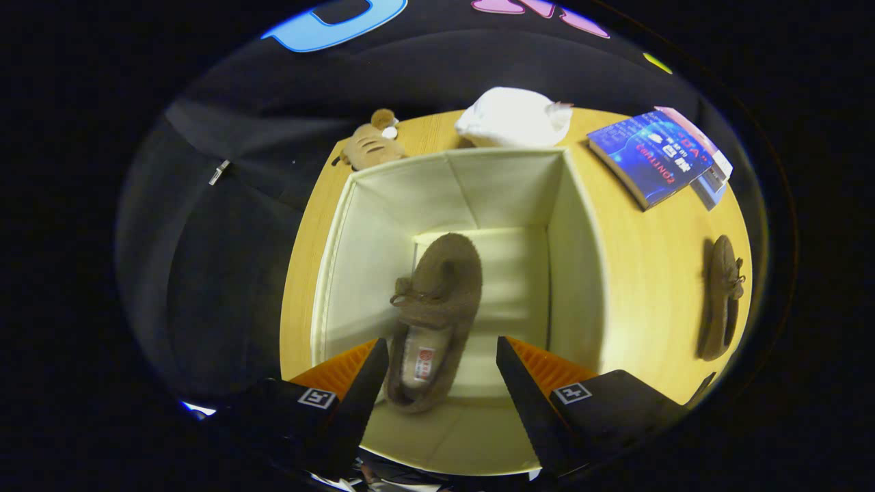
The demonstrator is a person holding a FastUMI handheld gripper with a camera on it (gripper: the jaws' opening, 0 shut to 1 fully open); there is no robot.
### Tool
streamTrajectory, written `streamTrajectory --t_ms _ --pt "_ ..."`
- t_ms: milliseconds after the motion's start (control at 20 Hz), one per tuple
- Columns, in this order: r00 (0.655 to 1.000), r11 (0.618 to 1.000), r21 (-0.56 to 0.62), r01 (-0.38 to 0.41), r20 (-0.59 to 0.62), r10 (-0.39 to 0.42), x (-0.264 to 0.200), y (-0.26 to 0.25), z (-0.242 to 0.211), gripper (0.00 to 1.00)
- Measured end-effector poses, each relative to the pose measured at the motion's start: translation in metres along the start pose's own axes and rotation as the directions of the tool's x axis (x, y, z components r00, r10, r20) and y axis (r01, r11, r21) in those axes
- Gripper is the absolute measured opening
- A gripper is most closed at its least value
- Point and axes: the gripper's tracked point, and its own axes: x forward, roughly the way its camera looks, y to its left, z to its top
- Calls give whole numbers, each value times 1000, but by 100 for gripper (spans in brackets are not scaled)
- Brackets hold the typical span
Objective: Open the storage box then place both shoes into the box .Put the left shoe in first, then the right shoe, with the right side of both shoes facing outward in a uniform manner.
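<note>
A cream fabric storage box stands open on the wooden table, seen from above. One brown fuzzy moccasin shoe lies inside it on the box floor, toe pointing away, heel nearest the fingers. My gripper hovers over the box with its fingers spread wide; the shoe's heel shows in the gap between them, untouched by either finger. The second brown shoe rests on its side on the table to the right of the box.
Beyond the box lie a white crumpled bag and a small plush toy. A blue book sits on another book at the table's far right. The table edge runs close along the box's left side.
</note>
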Motion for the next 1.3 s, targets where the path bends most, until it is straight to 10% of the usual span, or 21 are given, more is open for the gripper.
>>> streamTrajectory --t_ms 500,1300 --pt "981 998 18 -57 185 53 -102 -82 50 98" --pt "943 945 166 281 134 -304 -141 -387 6 99"
